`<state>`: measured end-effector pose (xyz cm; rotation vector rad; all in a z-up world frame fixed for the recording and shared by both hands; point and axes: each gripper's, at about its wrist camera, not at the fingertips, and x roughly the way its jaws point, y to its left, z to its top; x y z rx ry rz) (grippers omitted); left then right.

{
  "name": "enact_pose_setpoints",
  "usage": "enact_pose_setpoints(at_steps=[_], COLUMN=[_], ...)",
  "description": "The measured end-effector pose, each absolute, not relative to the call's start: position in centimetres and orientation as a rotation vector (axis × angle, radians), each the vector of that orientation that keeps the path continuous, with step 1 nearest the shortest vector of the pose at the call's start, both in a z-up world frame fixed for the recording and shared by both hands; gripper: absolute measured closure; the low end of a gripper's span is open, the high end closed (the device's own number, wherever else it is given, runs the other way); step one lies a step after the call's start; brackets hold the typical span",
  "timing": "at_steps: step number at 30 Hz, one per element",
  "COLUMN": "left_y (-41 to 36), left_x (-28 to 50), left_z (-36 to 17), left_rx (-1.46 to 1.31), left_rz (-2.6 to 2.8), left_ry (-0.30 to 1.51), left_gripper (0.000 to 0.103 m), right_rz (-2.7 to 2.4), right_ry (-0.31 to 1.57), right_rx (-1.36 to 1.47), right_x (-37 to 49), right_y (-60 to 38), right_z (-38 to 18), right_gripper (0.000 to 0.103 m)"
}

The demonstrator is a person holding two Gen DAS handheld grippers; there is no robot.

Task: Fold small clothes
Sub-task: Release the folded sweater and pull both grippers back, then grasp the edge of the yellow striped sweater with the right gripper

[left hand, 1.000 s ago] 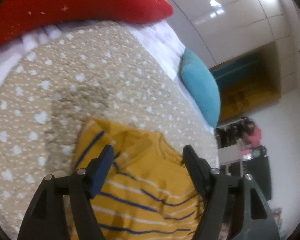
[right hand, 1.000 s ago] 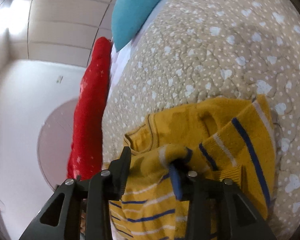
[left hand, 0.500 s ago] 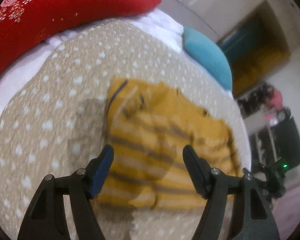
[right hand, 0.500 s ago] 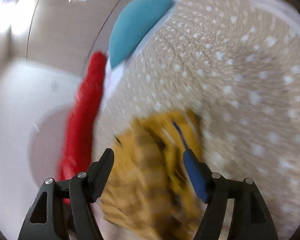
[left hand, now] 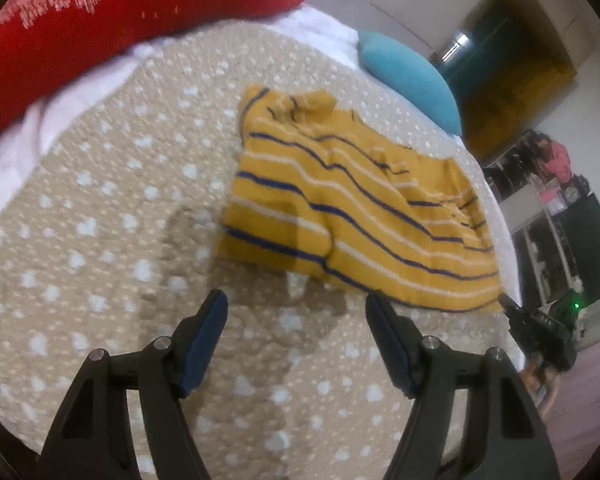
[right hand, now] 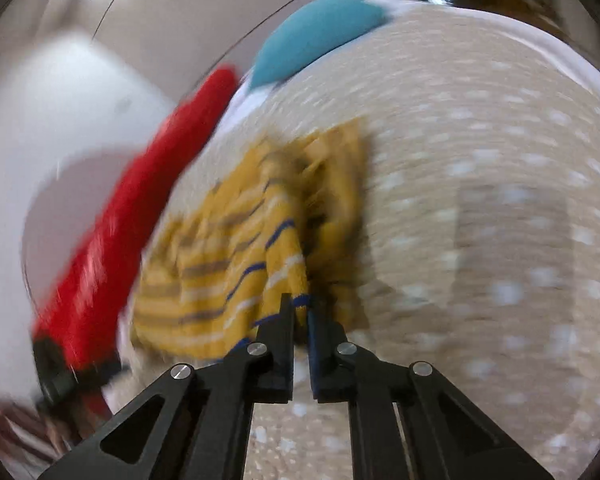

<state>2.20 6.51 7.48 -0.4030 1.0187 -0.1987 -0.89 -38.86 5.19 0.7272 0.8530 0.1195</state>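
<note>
A small yellow sweater (left hand: 340, 204) with blue and white stripes lies rumpled on the beige dotted bedspread (left hand: 100, 240). My left gripper (left hand: 296, 312) is open and empty, a short way in front of the sweater's near edge. My right gripper (right hand: 300, 308) is shut on a striped edge of the sweater (right hand: 240, 248); this view is blurred by motion. The right gripper also shows in the left wrist view (left hand: 540, 328) at the sweater's right end.
A red pillow (left hand: 100, 20) and a teal cushion (left hand: 412, 80) lie at the far side of the bed, with white sheet (left hand: 28, 140) beside them. Shelves and furniture (left hand: 556, 216) stand beyond the bed's right edge.
My left gripper has drawn back from the sweater, staying open. My right gripper let go of the sweater, opened, then shut on its striped edge.
</note>
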Motion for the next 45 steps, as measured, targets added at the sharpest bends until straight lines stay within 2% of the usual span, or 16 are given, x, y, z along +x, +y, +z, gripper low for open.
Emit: enact_pose_setpoints(at_steps=[3, 15, 16, 17, 18, 26, 27, 28, 29, 31, 32, 33, 34, 36, 38, 45], left_y=[7.3, 6.8, 6.5, 6.2, 6.3, 11.3, 11.6, 11.9, 12.0, 12.0, 11.9, 11.9, 11.5, 10.6, 9.9, 7.1], left_x=[2.1, 8.1, 8.6, 9.2, 9.5, 8.9, 8.4, 7.6, 7.1, 5.6, 5.0, 4.7, 4.9, 5.7, 6.7, 11.7], left_z=[7.5, 4.1, 3.8, 3.7, 3.8, 5.7, 5.8, 6.0, 6.2, 6.4, 6.4, 6.2, 6.0, 4.9, 3.7, 1.5], left_rx=[-0.418, -0.398, -0.384, -0.344, -0.318, -0.308, -0.338, -0.379, -0.407, -0.494, -0.541, -0.592, -0.623, -0.651, -0.651, -0.749], left_rz=[-0.179, -0.158, -0.176, -0.163, -0.143, 0.05, 0.026, -0.017, -0.046, -0.12, -0.16, -0.208, -0.241, -0.293, -0.3, -0.351], left_ry=[1.015, 1.046, 1.064, 1.092, 1.105, 1.035, 1.024, 1.009, 0.997, 0.948, 0.919, 0.897, 0.891, 0.906, 0.936, 0.957], left_gripper=[0.033, 0.026, 0.043, 0.075, 0.084, 0.09, 0.088, 0.079, 0.06, 0.032, 0.023, 0.019, 0.014, 0.012, 0.012, 0.007], right_rz=[0.002, 0.004, 0.003, 0.007, 0.017, 0.021, 0.024, 0.031, 0.042, 0.062, 0.073, 0.099, 0.159, 0.283, 0.353, 0.309], right_ry=[0.931, 0.819, 0.808, 0.796, 0.787, 0.743, 0.738, 0.732, 0.729, 0.76, 0.789, 0.802, 0.786, 0.778, 0.82, 0.877], right_rx=[0.81, 0.778, 0.79, 0.804, 0.816, 0.764, 0.771, 0.783, 0.802, 0.819, 0.82, 0.834, 0.875, 0.924, 0.886, 0.81], right_x=[-1.7, -7.7, -7.7, -7.7, -7.8, -7.6, -7.5, -7.3, -7.4, -7.2, -7.2, -7.1, -7.3, -7.2, -6.4, 0.4], right_y=[-42.3, -42.7, -42.8, -43.0, -43.2, -42.8, -42.7, -42.7, -42.9, -43.3, -43.4, -43.2, -42.8, -41.2, -38.5, -33.4], right_z=[2.2, 1.3, 0.9, 0.5, 0.3, 0.6, 0.5, 0.4, 0.4, 0.5, 0.8, 1.2, 1.7, 2.3, 2.6, 1.9], right_gripper=[0.102, 0.101, 0.102, 0.103, 0.103, 0.103, 0.103, 0.103, 0.103, 0.103, 0.103, 0.092, 0.087, 0.067, 0.058, 0.058])
